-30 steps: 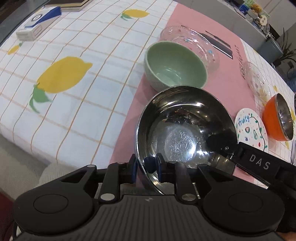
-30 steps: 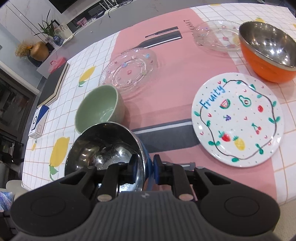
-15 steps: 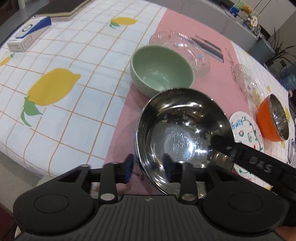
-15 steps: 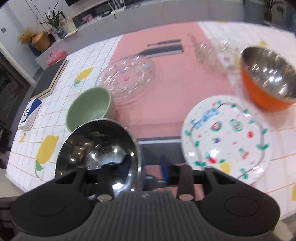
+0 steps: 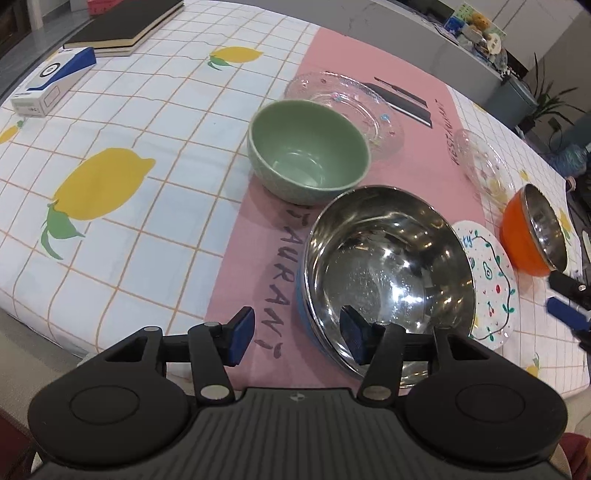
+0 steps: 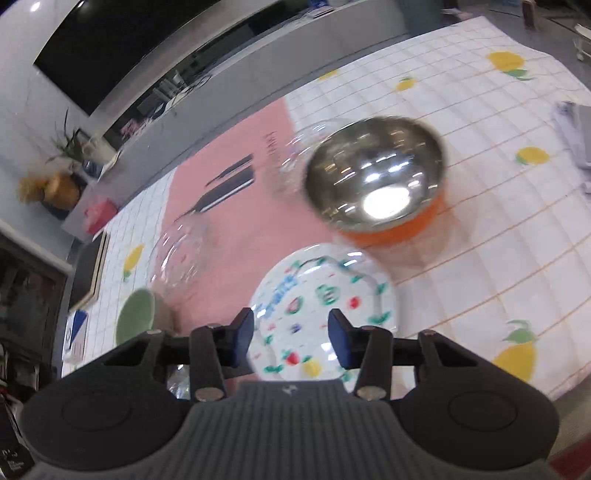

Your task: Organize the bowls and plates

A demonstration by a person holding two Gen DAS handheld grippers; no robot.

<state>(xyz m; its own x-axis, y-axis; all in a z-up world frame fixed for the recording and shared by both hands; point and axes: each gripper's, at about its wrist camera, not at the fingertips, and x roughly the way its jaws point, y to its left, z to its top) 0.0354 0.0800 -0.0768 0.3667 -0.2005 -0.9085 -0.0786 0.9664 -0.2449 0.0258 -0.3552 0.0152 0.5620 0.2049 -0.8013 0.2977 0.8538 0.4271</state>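
A steel bowl with a blue outside [image 5: 388,266] rests on the pink runner [image 5: 251,229]. My left gripper [image 5: 297,334] straddles its near rim, one pad outside and one inside. The jaws are opening and the pads do not press on the rim. A green bowl [image 5: 308,155] stands just behind it, and behind that a clear glass plate [image 5: 351,107]. My right gripper [image 6: 291,334] hovers over the fruit-painted plate [image 6: 325,295], its jaws opening with nothing between them. The orange bowl [image 6: 376,177] stands beyond that plate. The right wrist view is blurred.
A small glass dish [image 5: 484,166] sits at the back right next to the orange bowl [image 5: 532,236]. A blue and white box [image 5: 51,85] and a black book [image 5: 122,33] lie at the far left. The table's near edge [image 5: 110,354] runs just under my left gripper.
Both grippers have opened and let go of the steel bowl's rim. The right gripper has swung away to the right, from the bowl to above the fruit plate. The left has hardly moved.
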